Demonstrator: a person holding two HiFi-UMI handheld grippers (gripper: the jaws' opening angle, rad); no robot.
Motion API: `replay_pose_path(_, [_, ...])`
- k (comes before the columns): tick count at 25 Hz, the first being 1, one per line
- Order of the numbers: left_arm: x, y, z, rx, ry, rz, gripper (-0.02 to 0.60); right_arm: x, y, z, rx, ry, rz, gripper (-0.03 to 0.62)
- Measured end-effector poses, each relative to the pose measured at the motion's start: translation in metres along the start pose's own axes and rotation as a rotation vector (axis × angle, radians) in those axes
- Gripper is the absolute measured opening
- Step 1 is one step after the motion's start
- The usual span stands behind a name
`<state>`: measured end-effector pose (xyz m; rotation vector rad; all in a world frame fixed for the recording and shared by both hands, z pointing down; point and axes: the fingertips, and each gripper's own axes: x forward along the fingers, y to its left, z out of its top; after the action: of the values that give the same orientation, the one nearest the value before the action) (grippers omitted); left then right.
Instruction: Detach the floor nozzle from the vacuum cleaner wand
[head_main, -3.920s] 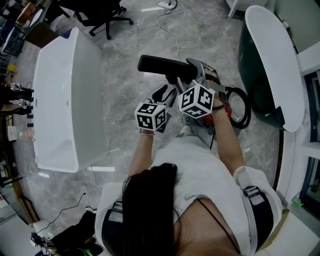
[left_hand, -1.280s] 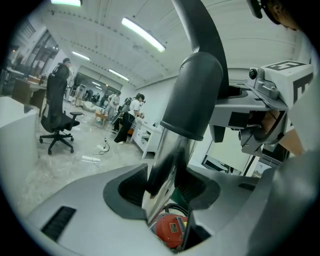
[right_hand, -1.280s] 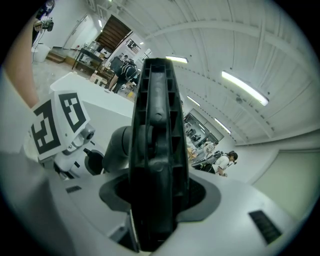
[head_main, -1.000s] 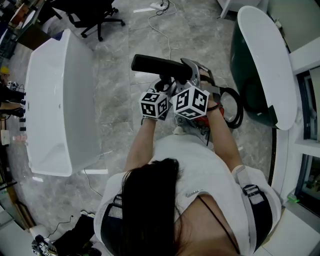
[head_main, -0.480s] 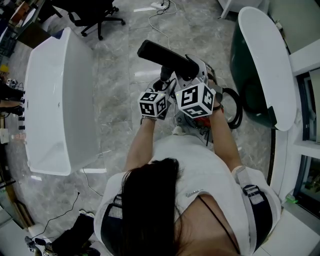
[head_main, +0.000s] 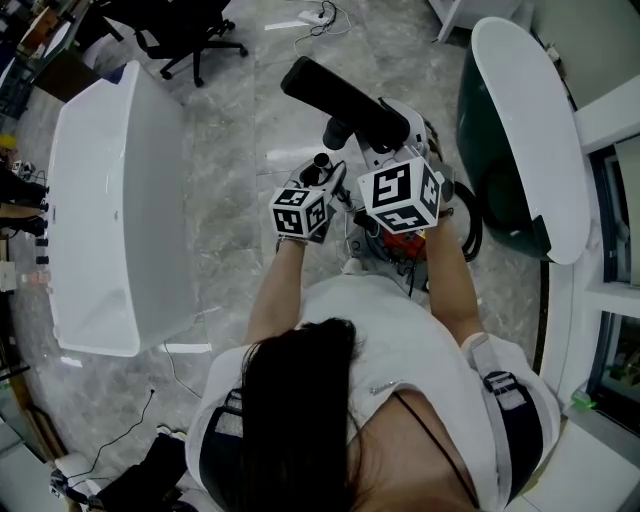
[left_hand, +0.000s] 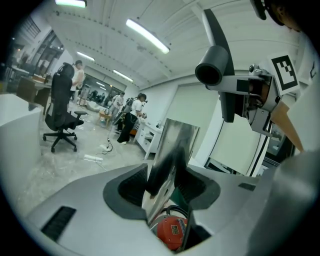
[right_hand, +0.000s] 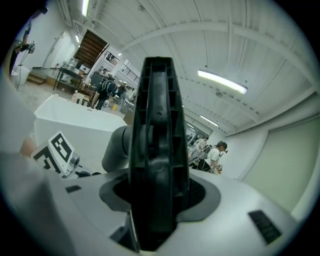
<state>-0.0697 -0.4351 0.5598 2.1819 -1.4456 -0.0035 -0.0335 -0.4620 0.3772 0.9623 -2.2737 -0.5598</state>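
— Two pieces now, or one?

— Two, as I read it; the nozzle (head_main: 345, 98) is up in the air above the floor (head_main: 230, 230); its grey neck (left_hand: 209, 73) shows an open mouth with nothing in it; the wand (left_hand: 171, 150) ends near that mouth but apart from it.

— Who holds what?

— The right claw (right_hand: 157, 197) is closed on the nozzle's black body, pads pressed to both sides; the left claw (left_hand: 167, 185) is clamped on the shiny wand, with the red vacuum (left_hand: 170, 232) showing below it.

— So the job is done?

— The separation looks done; what is left, I judge, is to set the nozzle down somewhere and let go of both parts; neither claw has released.

— Any risk?

— The nozzle is broad and gripped across its thin side; it may swing in the grip if it is lowered fast.
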Motion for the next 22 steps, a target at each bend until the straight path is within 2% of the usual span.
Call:
replay_pose_path(10, [0.003,0.002,0.001,0.004,-0.01,0.012,0.176,0.003,-0.006,-0.007,0.075,0.002,0.001,0.215])
replay_pose_path(17, [0.004,0.003,0.003,-0.021,-0.021,0.014,0.176,0.004,-0.01,-0.023,0.207,0.015,0.002,0.215])
replay_pose_path(22, [0.004,-0.003,0.001,-0.011,-0.01,0.018,0.176,0.005,-0.008,-0.037,0.318,0.019,0.008,0.215])
